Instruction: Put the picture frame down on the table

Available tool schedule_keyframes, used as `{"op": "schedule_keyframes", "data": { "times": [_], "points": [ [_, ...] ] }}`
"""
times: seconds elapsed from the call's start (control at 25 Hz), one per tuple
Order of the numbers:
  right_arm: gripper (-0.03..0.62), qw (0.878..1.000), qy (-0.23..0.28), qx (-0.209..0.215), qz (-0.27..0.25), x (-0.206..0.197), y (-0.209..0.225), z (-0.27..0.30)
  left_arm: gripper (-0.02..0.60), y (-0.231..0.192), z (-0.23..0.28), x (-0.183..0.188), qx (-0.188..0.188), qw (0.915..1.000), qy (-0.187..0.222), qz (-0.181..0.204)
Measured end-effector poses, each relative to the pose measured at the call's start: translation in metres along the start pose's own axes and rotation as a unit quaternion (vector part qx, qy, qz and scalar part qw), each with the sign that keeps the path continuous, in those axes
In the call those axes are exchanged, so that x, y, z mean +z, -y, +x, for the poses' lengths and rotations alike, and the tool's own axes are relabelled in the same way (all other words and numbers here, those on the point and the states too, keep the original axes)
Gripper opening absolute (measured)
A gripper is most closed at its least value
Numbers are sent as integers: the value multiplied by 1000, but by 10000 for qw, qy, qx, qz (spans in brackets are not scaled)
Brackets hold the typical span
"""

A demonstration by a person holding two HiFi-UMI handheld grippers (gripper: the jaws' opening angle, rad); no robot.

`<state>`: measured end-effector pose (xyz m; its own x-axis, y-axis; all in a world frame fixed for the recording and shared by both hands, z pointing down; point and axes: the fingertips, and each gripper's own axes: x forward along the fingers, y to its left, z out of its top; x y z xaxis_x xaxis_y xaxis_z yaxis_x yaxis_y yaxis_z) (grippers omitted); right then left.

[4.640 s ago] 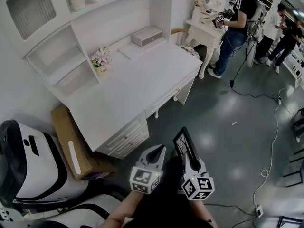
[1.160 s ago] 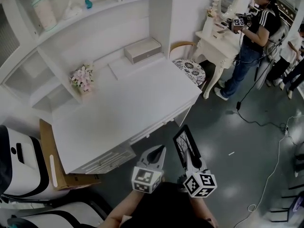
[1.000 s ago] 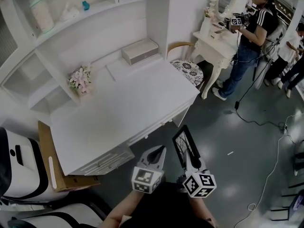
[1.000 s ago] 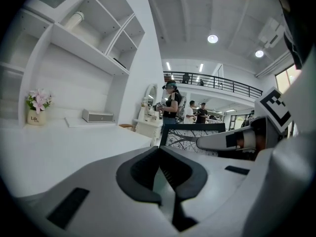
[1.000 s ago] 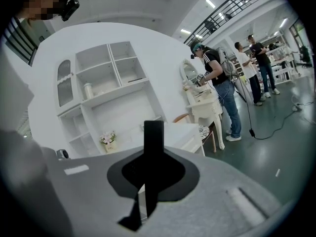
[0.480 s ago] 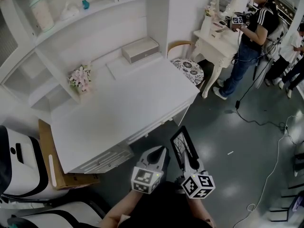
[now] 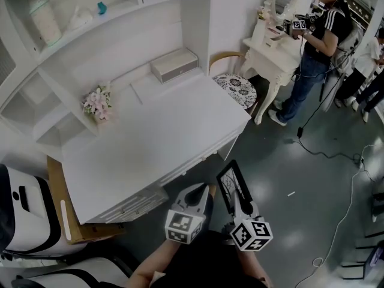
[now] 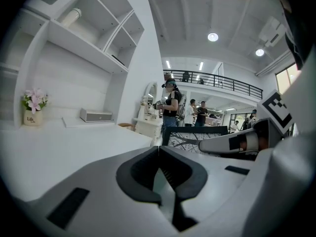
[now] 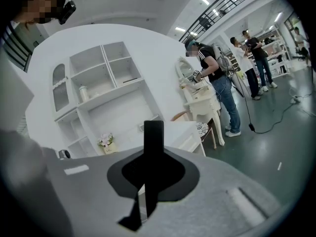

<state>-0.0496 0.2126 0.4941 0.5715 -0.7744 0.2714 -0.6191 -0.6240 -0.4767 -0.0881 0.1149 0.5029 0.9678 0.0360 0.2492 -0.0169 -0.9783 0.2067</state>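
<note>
Got the picture frame (image 7: pixel 230 182) pinched edge-on in the right gripper (image 7: pixel 238 195) jaws, off the near edge of the tabletop (image 7: pixel 153 138); left gripper (image 7: pixel 200 192) just beside, jaws pressed together, empty.

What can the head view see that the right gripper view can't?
Only the head view shows the cardboard box on the floor beside the desk, and the branchy drawing on the face of the picture frame. Only the right gripper view shows the right gripper up close, with its jaws shut on the frame's thin black edge. Both show the white desk, the pink flowers and a person in a black shirt standing at the dressing table.
</note>
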Motion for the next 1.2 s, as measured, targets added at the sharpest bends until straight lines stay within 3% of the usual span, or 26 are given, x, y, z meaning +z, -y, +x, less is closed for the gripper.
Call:
{"op": "schedule_keyframes", "data": {
  "times": [1.2],
  "points": [
    [14, 9994, -278, -51, 207, 42, 31, 110, 12, -53, 103, 41, -7, 9997, -231, -19]
  ]
}}
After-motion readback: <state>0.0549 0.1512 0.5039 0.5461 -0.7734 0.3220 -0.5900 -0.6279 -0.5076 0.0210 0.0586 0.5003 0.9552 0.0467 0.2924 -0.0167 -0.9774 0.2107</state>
